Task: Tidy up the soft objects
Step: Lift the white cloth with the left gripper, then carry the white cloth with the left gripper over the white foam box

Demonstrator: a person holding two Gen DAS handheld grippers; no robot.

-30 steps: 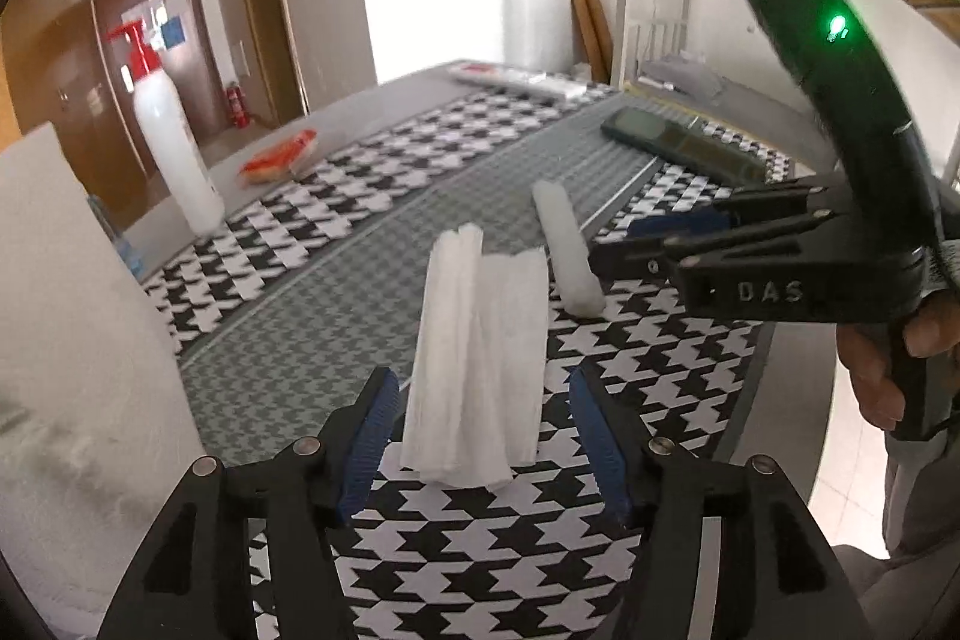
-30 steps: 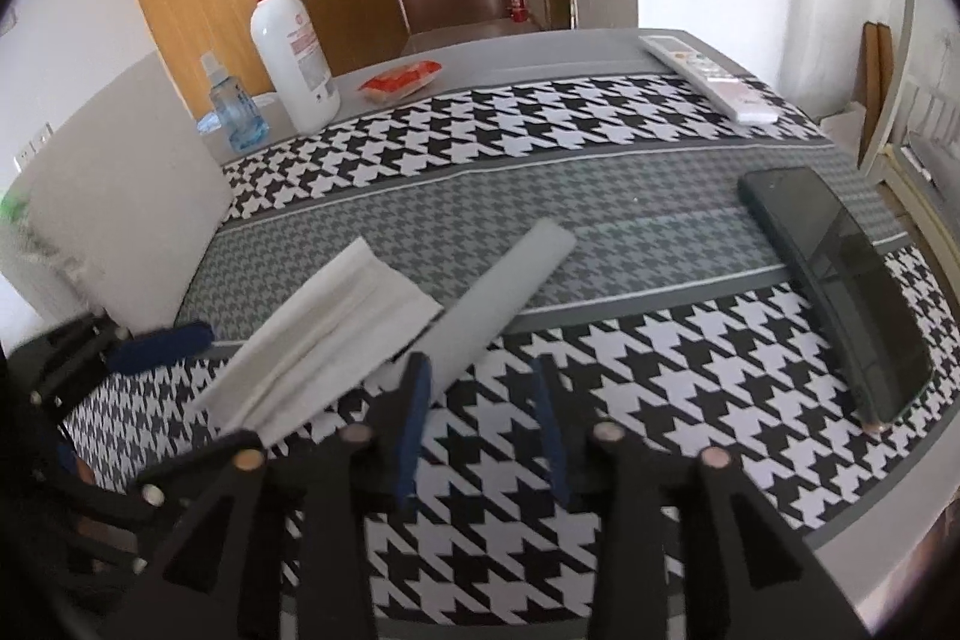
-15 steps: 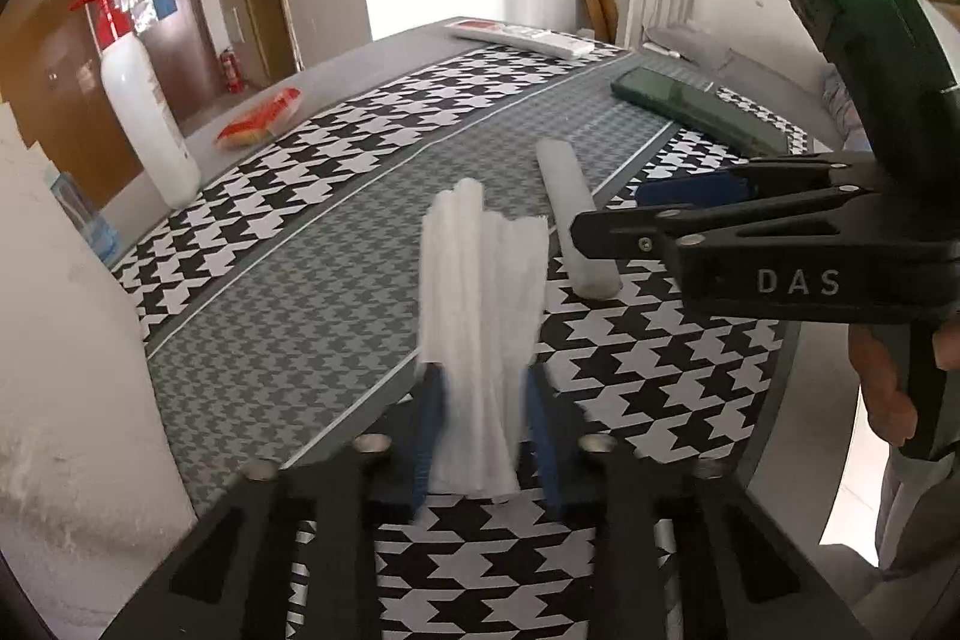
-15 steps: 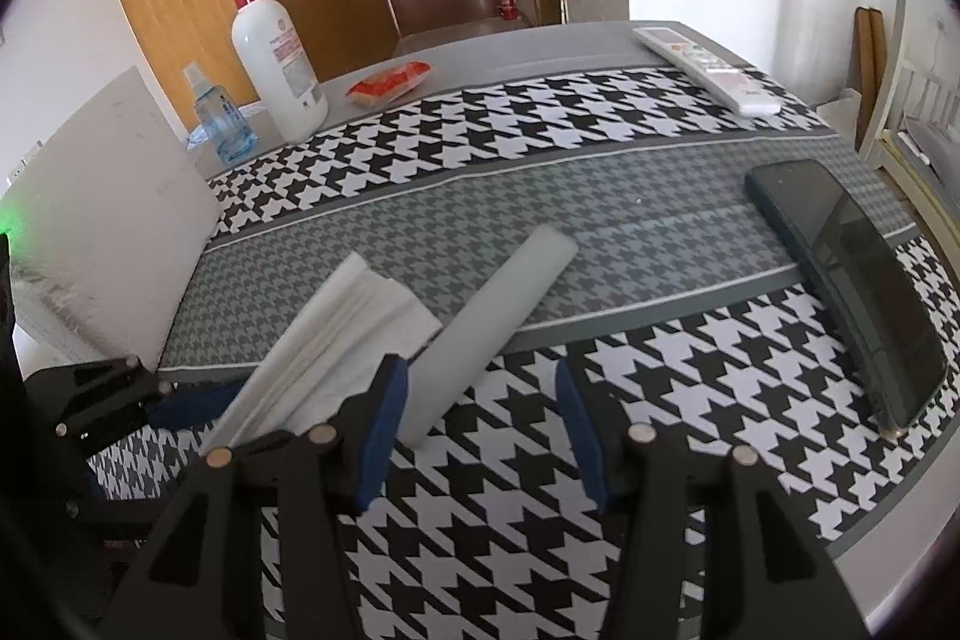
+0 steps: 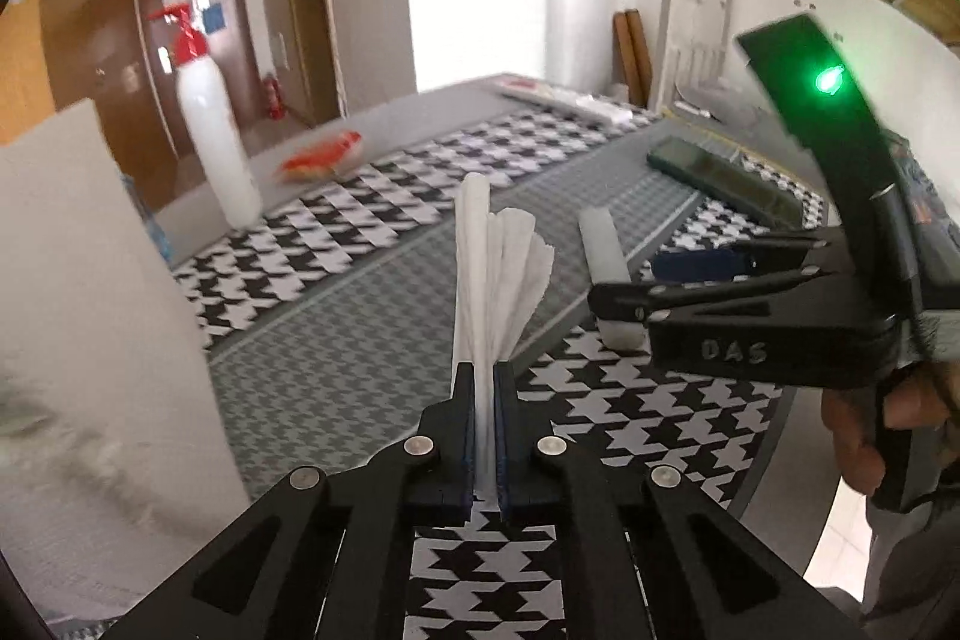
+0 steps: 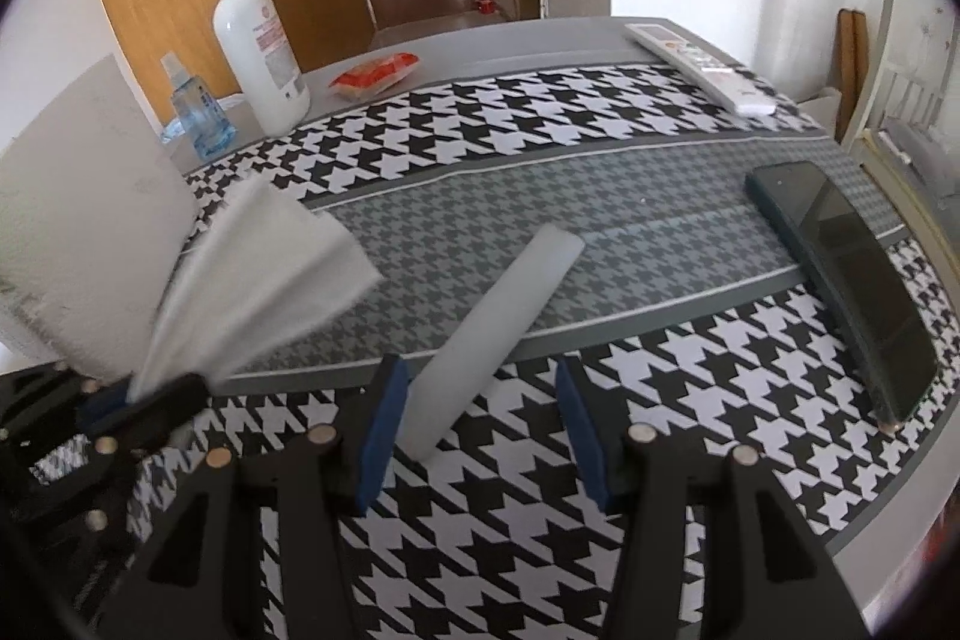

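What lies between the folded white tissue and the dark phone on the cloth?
In the right wrist view, a white foam strip lies between the tissue and the phone.

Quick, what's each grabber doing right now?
Left gripper: jaws just closed on the white tissue, pinching its near end.
Right gripper: open, jaws either side of the white foam stick, not squeezing it.
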